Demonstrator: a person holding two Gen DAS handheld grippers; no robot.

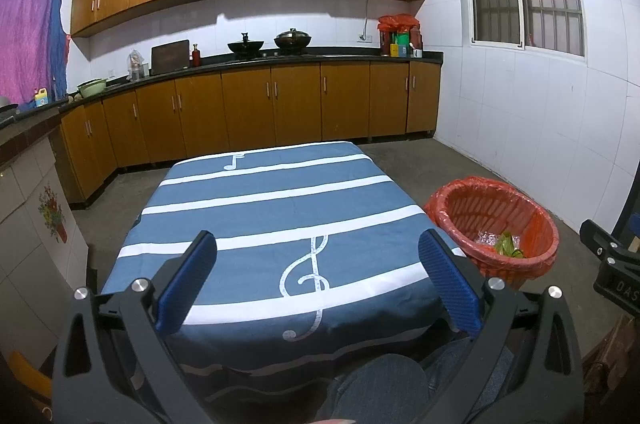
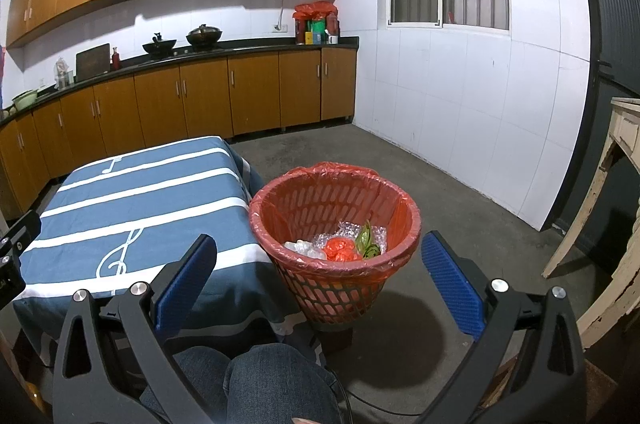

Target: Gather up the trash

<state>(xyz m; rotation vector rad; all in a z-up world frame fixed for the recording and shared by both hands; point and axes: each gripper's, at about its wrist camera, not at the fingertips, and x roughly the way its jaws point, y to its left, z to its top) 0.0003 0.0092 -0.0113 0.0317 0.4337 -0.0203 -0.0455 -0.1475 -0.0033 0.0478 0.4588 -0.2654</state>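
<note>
Beside the table (image 2: 132,192), basket (image 2: 336,288) holds trash (image 2: 340,250).

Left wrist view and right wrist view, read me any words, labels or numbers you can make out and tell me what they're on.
"DAS": white letters, cut off by the frame edge, on the black body of the right tongs.
Bottles and boxes on the counter corner: labels too small and blurred to read.
Tablecloth: music notes only, no words.

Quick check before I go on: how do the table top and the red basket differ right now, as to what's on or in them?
The table shows only its blue striped cloth, with no trash on it in either view; the red basket holds bubble wrap, a crumpled red bag and green scraps. The table stands at the left; the basket sits lower, beside its right edge. Neither is touched: left gripper and right gripper both hang open and empty.
</note>
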